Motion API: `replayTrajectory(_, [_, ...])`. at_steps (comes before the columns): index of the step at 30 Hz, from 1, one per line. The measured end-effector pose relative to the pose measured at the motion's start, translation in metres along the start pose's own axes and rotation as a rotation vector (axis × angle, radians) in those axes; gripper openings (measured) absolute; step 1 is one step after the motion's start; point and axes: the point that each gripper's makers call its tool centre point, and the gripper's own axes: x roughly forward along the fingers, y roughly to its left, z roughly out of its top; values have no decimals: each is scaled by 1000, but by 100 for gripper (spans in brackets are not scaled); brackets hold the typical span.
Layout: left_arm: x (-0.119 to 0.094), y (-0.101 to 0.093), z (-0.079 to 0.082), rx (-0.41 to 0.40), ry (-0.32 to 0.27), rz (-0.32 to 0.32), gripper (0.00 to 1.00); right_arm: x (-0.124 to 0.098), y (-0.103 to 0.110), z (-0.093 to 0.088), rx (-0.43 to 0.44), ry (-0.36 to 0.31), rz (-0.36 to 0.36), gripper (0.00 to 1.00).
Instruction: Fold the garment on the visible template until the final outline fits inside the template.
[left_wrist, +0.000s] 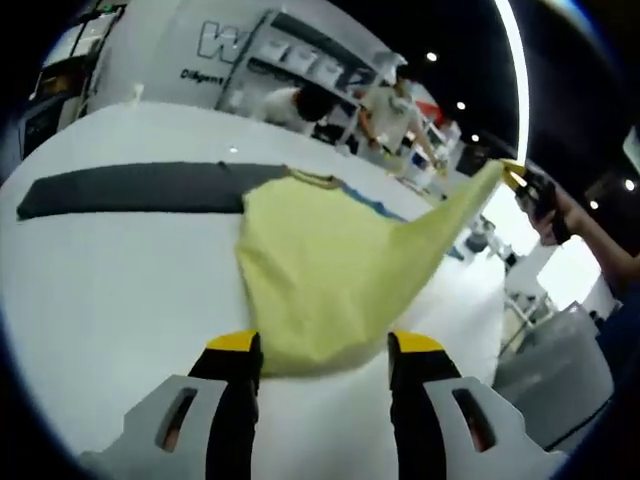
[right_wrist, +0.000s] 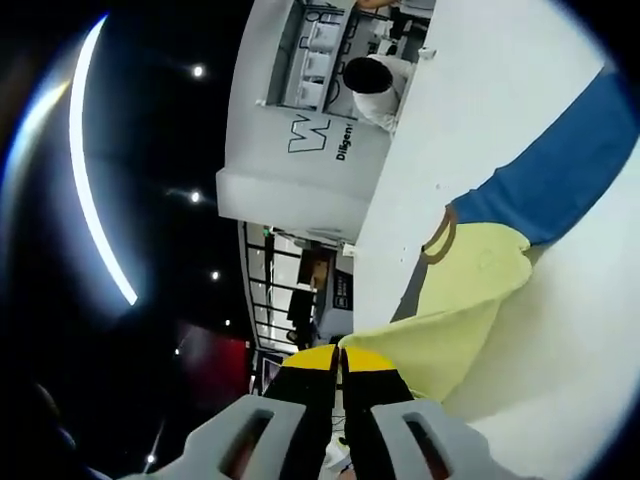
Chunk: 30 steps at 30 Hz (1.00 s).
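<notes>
Pinching a corner of the yellow garment (right_wrist: 470, 300) in my right fingers (right_wrist: 340, 372), pressed together, lifting it. My left fingers (left_wrist: 325, 348) stand spread, the garment's near edge between them on the white desk (left_wrist: 110, 290).

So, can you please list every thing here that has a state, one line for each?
Yellow garment: partly folded on the white table, one corner lifted.
Left hand-held gripper: open, garment edge between its jaws.
Right hand-held gripper: shut on the garment corner.
Dark strip: lying flat.
Blue strip: lying flat, partly under the garment.
</notes>
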Motion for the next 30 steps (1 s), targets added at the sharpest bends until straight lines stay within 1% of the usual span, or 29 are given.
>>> replayTrajectory(3, [-1,5,-2,32,17,-3,45,1,0,0,0,3,1,0])
replayTrajectory(7, [-5,8,-7,106,73,-21,45,1,0,-1,0,7,2,0])
replayTrajectory(9, [-6,12,-13,181,131,-37,44,1,0,-1,0,7,1,0])
replayTrajectory(10, [-7,10,-18,238,173,-62,45,0,0,0,2,7,1,0])
replayTrajectory(12, [-6,7,-27,287,232,-100,47,0,0,0,5,6,0,0])
replayTrajectory(15, [1,1,-33,354,269,-120,47,-1,-3,2,8,5,-8,0])
replayTrajectory(17, [5,4,-30,358,276,-129,46,-1,-3,2,7,6,-10,0])
replayTrajectory(18, [7,5,-30,361,282,-136,44,-2,-3,2,7,6,-11,0])
replayTrajectory(19, [8,4,-33,373,303,-151,42,-2,-3,2,8,6,-14,0])
replayTrajectory(20, [9,4,-35,380,314,-153,38,-2,-4,2,10,4,-16,0])
replayTrajectory(22, [16,-3,-38,404,321,-160,24,-3,-6,3,10,4,-23,0])
replayTrajectory(24, [17,-3,-37,399,324,-168,16,-2,-7,3,11,4,-26,0])
replayTrajectory(26, [20,-8,-39,405,350,-197,14,-2,-7,3,12,7,-29,0])
replayTrajectory(27, [19,-15,-44,423,370,-224,12,-2,-7,3,13,6,-28,0])
replayTrajectory(29, [18,-17,-45,428,377,-233,12,-2,-7,3,14,6,-28,0])
replayTrajectory(30, [18,-23,-45,427,375,-232,12,-2,-7,3,14,5,-28,0])
